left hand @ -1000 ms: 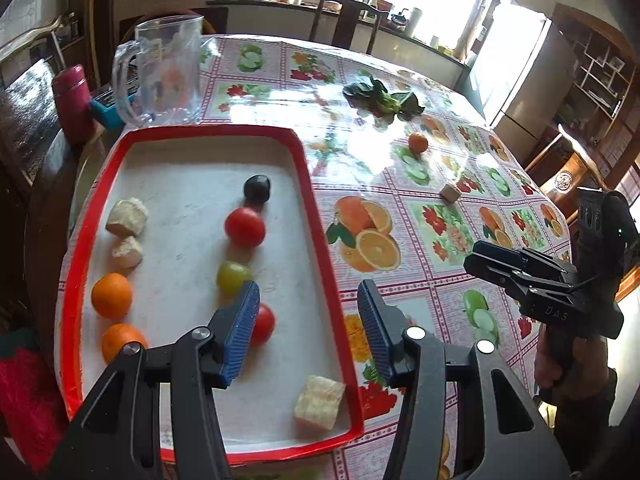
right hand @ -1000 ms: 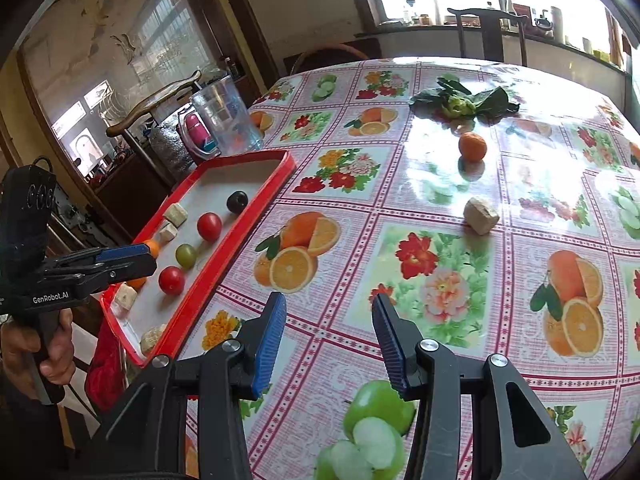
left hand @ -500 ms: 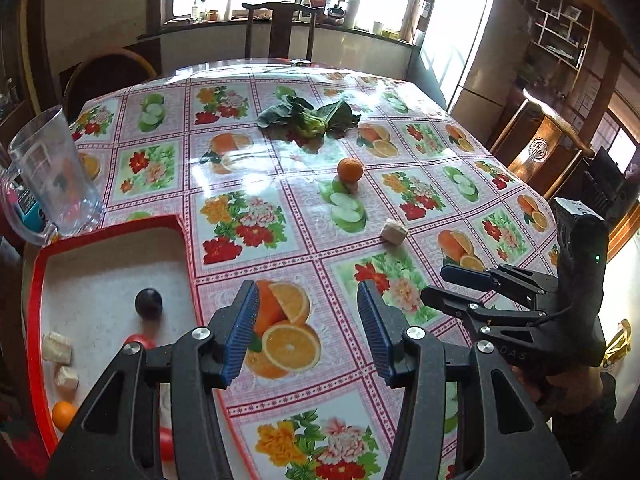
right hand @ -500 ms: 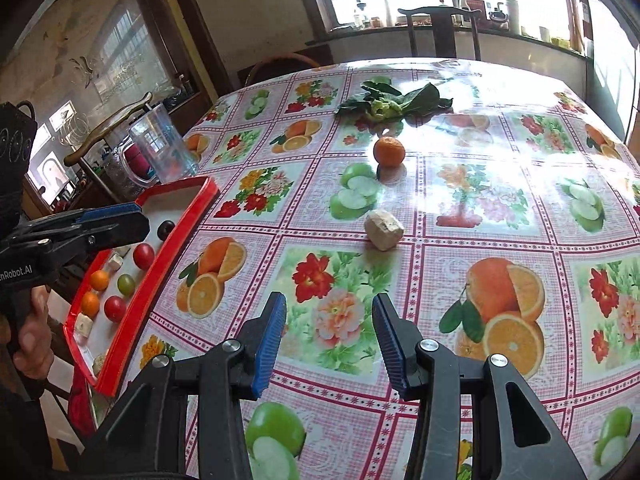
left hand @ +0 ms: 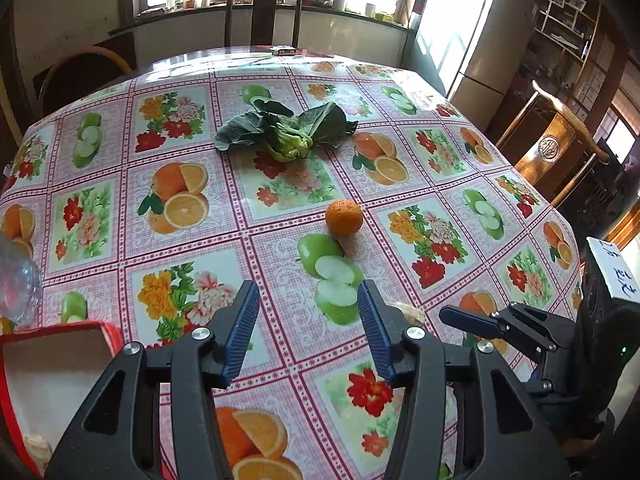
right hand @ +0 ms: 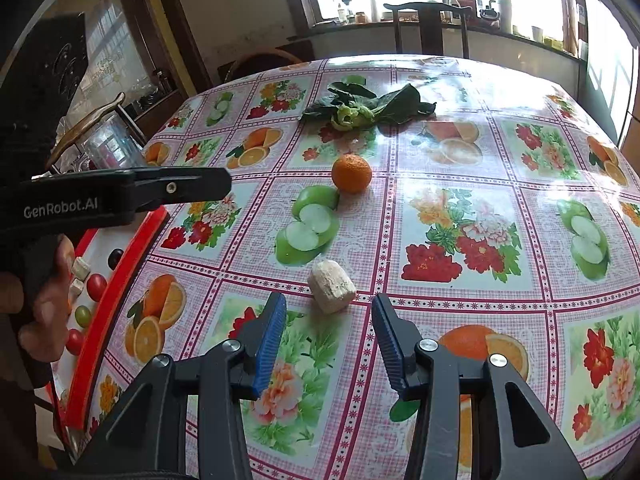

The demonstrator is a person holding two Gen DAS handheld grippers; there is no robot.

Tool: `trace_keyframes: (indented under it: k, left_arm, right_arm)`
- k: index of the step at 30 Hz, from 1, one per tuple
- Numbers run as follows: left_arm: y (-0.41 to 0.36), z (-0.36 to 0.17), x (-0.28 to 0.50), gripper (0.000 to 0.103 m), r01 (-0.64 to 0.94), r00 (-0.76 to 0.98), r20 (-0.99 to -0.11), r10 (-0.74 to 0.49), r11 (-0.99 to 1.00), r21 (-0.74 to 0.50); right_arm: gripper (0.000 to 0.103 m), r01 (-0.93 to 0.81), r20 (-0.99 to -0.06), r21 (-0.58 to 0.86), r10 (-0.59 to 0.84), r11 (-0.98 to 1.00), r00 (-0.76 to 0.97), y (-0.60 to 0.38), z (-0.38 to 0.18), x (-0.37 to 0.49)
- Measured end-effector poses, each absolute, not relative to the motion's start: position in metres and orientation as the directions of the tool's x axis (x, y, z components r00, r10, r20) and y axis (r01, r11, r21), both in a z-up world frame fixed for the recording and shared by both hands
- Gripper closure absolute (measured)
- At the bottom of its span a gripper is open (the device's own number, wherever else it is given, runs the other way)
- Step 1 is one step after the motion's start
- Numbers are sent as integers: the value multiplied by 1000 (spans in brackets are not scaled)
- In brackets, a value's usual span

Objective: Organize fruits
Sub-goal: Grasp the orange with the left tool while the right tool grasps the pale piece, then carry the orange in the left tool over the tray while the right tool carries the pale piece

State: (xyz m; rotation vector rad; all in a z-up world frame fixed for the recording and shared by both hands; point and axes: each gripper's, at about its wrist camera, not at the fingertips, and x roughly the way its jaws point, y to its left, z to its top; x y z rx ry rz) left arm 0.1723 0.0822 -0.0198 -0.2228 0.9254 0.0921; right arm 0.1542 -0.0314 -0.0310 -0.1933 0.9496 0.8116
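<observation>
The right gripper (right hand: 328, 344) hovers wide and empty just short of a pale chunk (right hand: 331, 286) on the tabletop (right hand: 460, 168); the left gripper (left hand: 306, 330) is wide too. Several fruits already lie in the red tray (right hand: 116, 304); the chunk and an orange (right hand: 351, 173) are left.

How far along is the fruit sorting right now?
Mostly done: the red tray already holds a dark plum, tomatoes and a green fruit. Nothing is in hand; the left hand-held gripper and right hand-held gripper are open. Left on the tablecloth: the tangerine and a pale chunk just ahead of the right one.
</observation>
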Motion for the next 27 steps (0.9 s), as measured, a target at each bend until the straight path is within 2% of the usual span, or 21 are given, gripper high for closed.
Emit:
trace_keyframes:
  k: [11, 12, 13, 16, 18, 20, 21, 27]
  left_arm:
    - [83, -60, 252, 54, -166, 550, -829, -97, 961, -222]
    - [82, -65, 258, 54, -168, 543, -834, -101, 960, -226]
    - [81, -68, 262, 53, -163, 541, -833, -117, 957, -240]
    - [73, -73, 270, 53, -134, 547, -825, -139, 959, -251]
    - [65, -73, 271, 58, -109, 546, -827, -132, 968, -226]
    - [61, -73, 271, 73, -82, 544, -824, -160, 967, -242]
    - [60, -74, 271, 75, -73, 541, -824, -171, 966, -248]
    - [58, -74, 262, 78, -66, 543, -824, -163, 970, -235]
  right_arm:
    - [59, -719, -797, 157, 517, 677, 313, -15, -43, 165]
    - [64, -721, -796, 150, 515, 676, 318, -14, -43, 166]
    - [75, -725, -796, 145, 514, 673, 319, -13, -43, 166]
    - [76, -728, -793, 156, 524, 668, 311, -16, -42, 165]
    - [76, -728, -788, 163, 532, 666, 311, -19, -40, 162]
    - [76, -726, -781, 174, 542, 666, 310, -26, -36, 158]
    - [76, -724, -777, 180, 547, 666, 310, -30, -34, 156]
    - [76, -701, -761, 214, 566, 680, 317, -51, -27, 149]
